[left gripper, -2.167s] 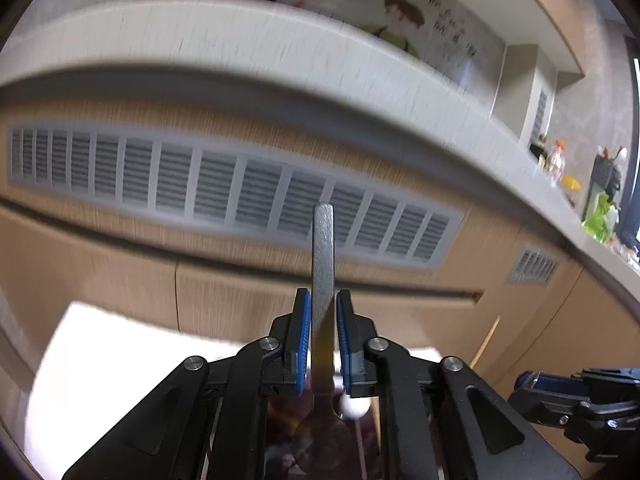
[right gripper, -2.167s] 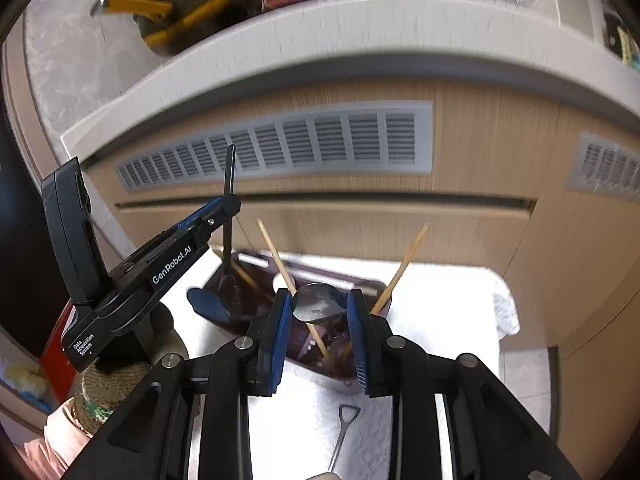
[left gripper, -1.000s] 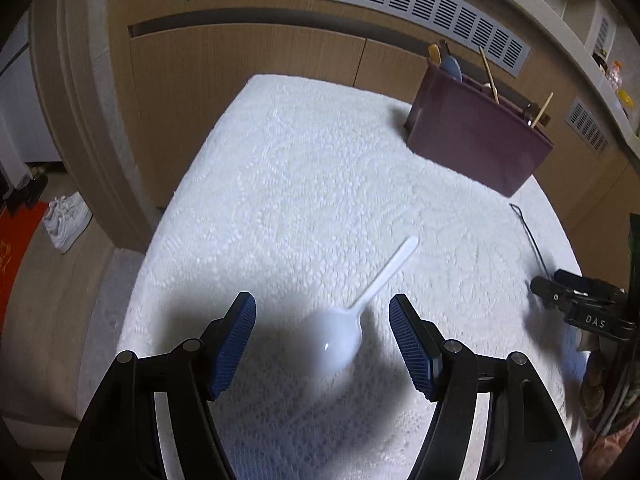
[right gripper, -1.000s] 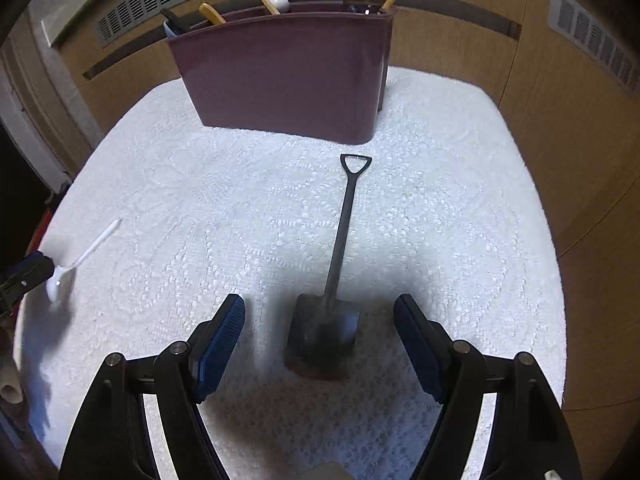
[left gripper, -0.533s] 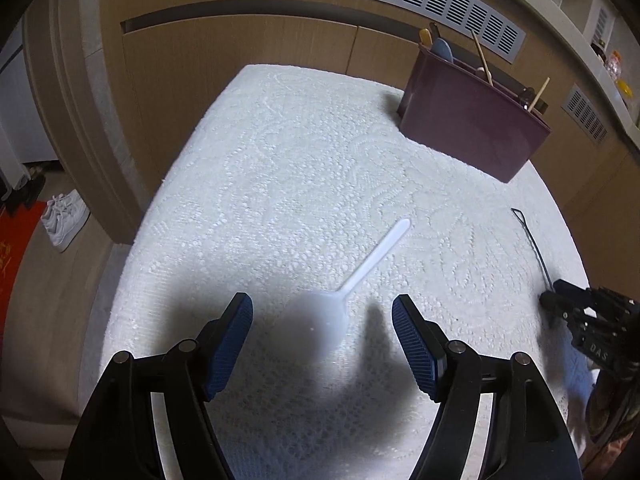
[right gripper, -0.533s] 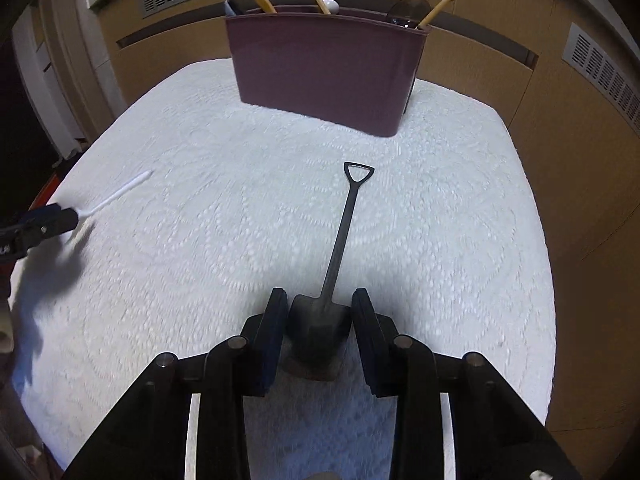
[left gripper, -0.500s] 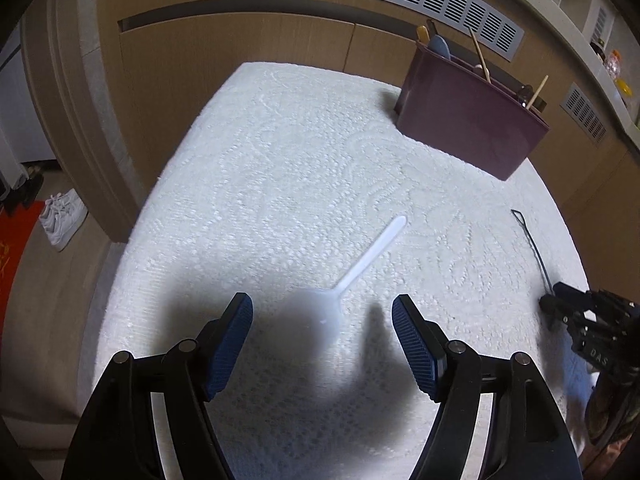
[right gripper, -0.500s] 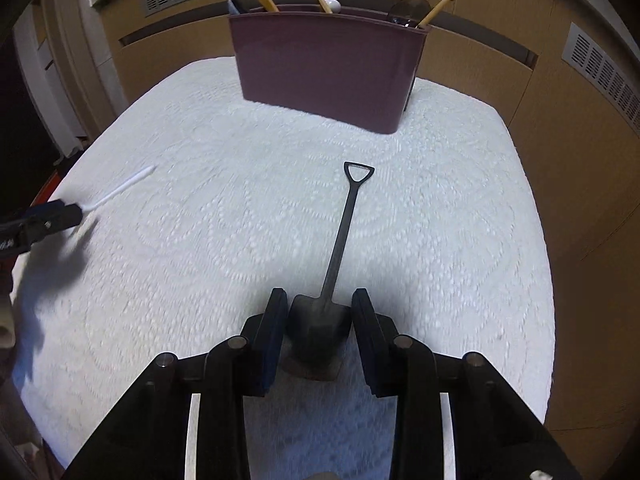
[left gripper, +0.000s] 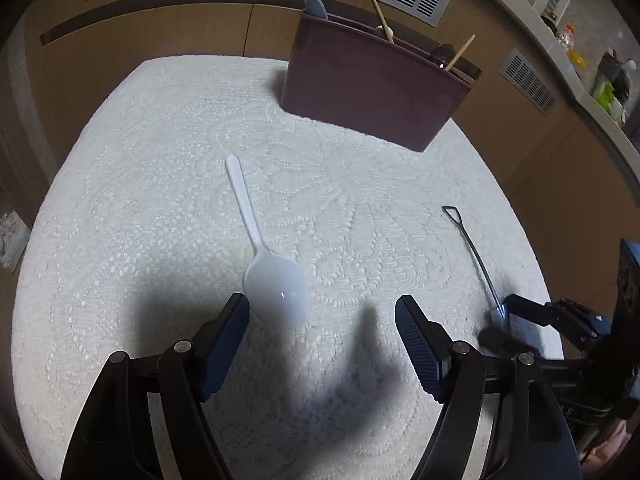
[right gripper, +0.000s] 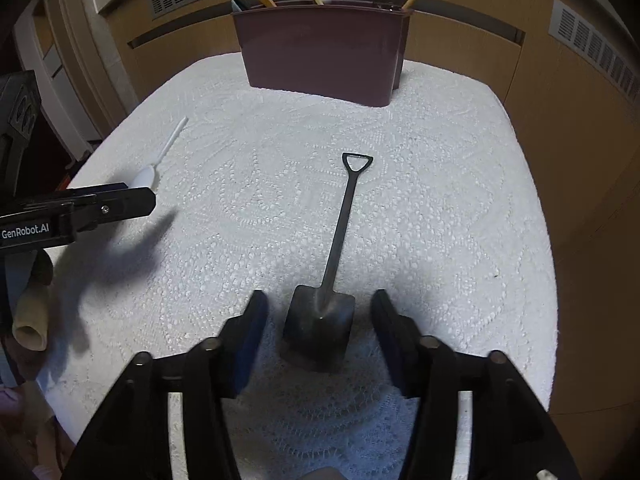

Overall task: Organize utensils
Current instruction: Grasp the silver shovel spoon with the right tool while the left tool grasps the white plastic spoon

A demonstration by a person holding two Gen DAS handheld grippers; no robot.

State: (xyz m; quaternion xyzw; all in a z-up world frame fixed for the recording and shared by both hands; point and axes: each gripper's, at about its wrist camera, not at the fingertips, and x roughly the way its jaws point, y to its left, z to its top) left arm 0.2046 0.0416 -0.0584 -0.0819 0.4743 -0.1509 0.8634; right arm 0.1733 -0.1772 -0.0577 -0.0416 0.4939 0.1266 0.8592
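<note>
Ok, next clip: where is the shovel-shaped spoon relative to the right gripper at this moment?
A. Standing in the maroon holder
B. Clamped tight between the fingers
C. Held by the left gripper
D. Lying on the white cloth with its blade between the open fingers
D: the shovel-shaped spoon lies flat on the white cloth, its blade between the fingers of the right gripper, with a gap showing on both sides.

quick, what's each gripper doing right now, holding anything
Left gripper: open, holding nothing, white spoon lies between its fingers.
Right gripper: open, holding nothing, shovel-shaped spoon lies between its fingers.
</note>
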